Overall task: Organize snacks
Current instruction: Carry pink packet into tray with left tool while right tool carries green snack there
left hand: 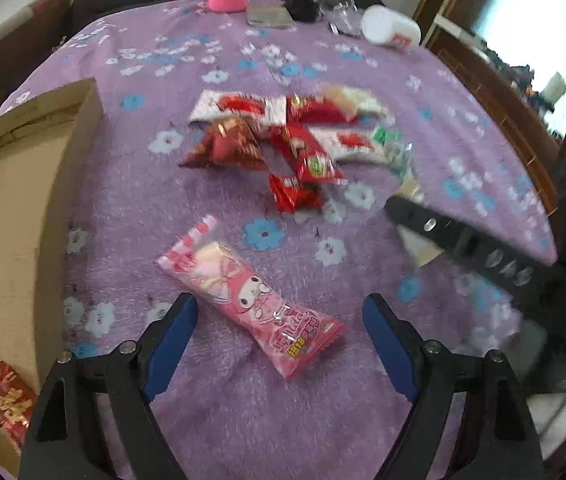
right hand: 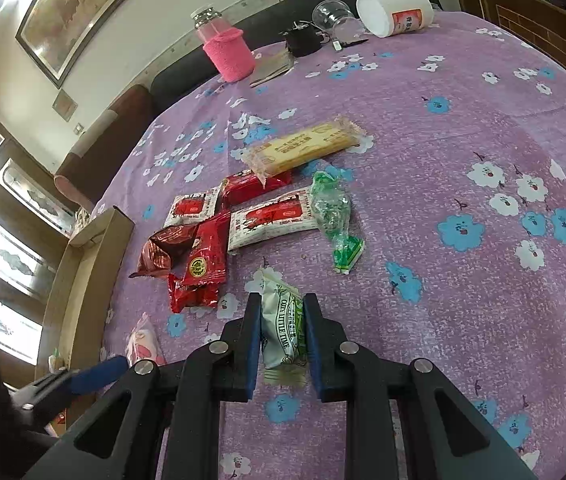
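Note:
My left gripper (left hand: 279, 312) is open, its blue pads either side of a pink cartoon snack packet (left hand: 249, 298) lying on the purple flowered tablecloth (left hand: 131, 208). My right gripper (right hand: 281, 334) is shut on a green-and-white snack packet (right hand: 283, 330) and holds it above the cloth. It shows blurred at the right of the left wrist view (left hand: 435, 228). A pile of red and white snack packets (right hand: 211, 236), a clear green packet (right hand: 333, 214) and a yellow biscuit packet (right hand: 307, 148) lie mid-table. A cardboard box (left hand: 15, 208) stands at the left with a red packet (left hand: 11, 404) inside.
At the far edge stand a pink-sleeved bottle (right hand: 227, 50), a black object (right hand: 303, 40), a clear glass (right hand: 333, 16) and a tipped white tub (right hand: 395, 14). A wooden cabinet (left hand: 495, 92) borders the table's right side.

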A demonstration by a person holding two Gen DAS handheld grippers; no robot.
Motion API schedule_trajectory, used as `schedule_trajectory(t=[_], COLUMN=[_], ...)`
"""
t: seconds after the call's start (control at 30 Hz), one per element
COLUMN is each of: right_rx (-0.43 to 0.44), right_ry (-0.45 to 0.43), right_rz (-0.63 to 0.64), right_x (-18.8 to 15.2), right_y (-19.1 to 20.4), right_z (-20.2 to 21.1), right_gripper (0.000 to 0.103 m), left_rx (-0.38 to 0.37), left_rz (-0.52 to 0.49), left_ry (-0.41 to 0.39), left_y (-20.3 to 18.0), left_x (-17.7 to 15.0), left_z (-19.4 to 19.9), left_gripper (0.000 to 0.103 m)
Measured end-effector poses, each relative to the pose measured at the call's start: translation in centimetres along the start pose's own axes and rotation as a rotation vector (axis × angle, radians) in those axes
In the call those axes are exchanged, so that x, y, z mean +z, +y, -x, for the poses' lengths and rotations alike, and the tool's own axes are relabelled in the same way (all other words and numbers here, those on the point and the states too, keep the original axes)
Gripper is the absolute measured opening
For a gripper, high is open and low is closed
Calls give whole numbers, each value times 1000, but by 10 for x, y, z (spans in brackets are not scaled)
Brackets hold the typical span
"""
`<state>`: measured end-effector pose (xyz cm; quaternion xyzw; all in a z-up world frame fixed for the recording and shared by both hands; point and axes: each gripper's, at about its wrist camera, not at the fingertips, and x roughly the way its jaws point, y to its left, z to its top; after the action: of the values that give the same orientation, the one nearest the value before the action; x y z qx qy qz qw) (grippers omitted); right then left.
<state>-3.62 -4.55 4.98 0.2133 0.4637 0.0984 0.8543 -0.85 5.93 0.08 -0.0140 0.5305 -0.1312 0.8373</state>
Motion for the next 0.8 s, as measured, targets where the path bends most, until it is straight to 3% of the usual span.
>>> schedule_trajectory(t=[0.03,0.1,0.13,0.17,0.37,0.6,0.8], right_rx=[1,8,12,16,58,206,227], right_ry=[0,0,0,0,-19,-59,-68], right_rz=[-5,-10,-12,-13,-26,-64,-65], right_x=[0,1,1,0,0,1,-2], right_y=[-1,-2,-2,-2,-3,-5,-2], right_z=[1,1,1,1,5,12,12], right_gripper=[21,21,21,21,21,21,21], left_rx=[18,27,36,32,-46,-124,-117], left_rz=[-26,-44,-51,-53,21,75,128], left_ry=[-25,-50,-66,-71,-87,-174,-245], left_y=[-4,-4,-3,0,22,36,76], left_x=[-2,-6,-9,-9,-16,-24,-33], left_z=[0,0,2,3,16,59,97], left_gripper=[83,65,37,22,22,22,22])
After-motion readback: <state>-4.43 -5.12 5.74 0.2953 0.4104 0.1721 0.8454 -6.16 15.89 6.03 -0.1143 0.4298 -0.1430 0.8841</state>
